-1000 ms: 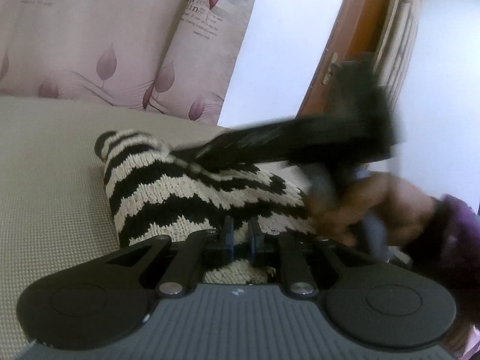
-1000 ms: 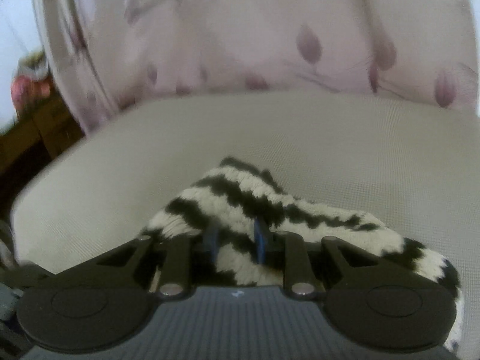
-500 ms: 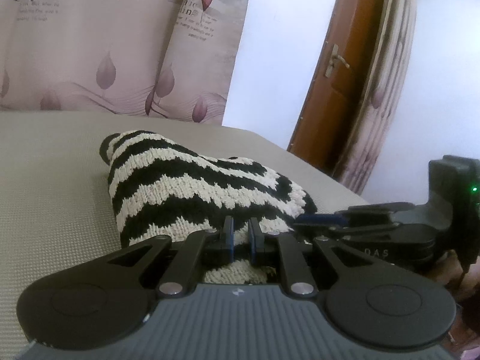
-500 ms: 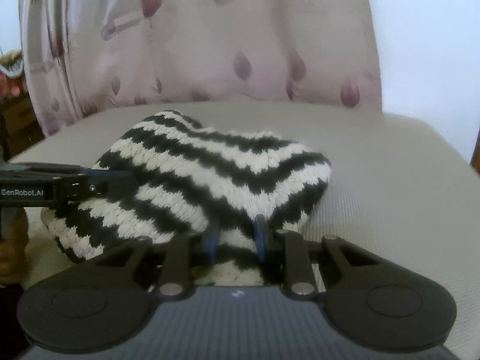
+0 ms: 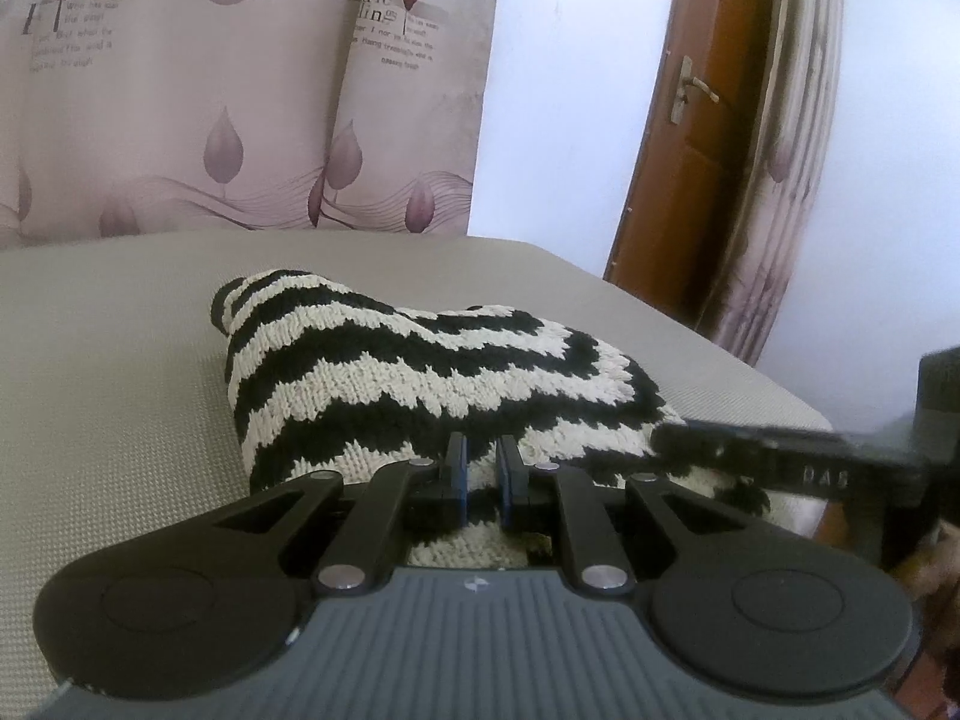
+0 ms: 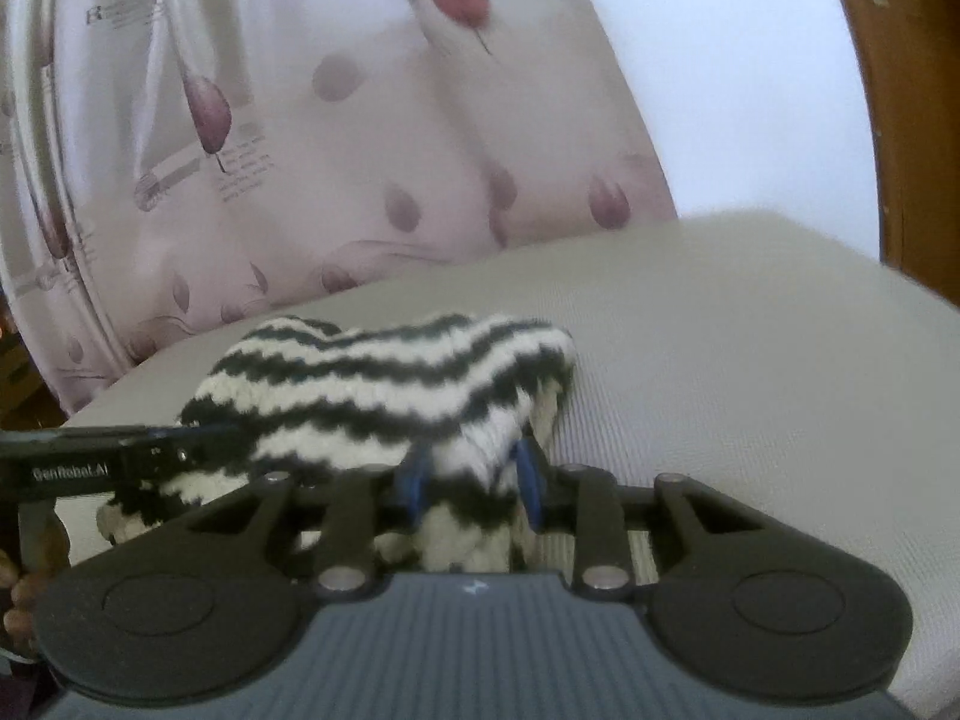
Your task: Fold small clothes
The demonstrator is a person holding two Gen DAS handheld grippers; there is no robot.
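Note:
A black-and-cream zigzag knit garment (image 5: 420, 372) lies bunched on a beige textured table (image 5: 108, 396). My left gripper (image 5: 480, 480) is shut on its near edge, jaws narrow with knit between them. My right gripper (image 6: 474, 480) grips another edge of the same garment (image 6: 384, 384), jaws a little wider, with a fold of knit between the blue pads. Each gripper shows in the other's view: the right one in the left wrist view (image 5: 780, 462), the left one in the right wrist view (image 6: 120, 456).
A pink leaf-print curtain (image 5: 210, 120) hangs behind the table. A brown wooden door (image 5: 690, 150) stands at the back right. The table's right edge (image 5: 780, 396) runs close to the garment. A hand holds the left gripper's handle (image 6: 24, 600).
The right gripper has swung round to the garment's right side and its jaws have widened slightly. The garment has folded over and shifted. The left gripper has stayed shut in place.

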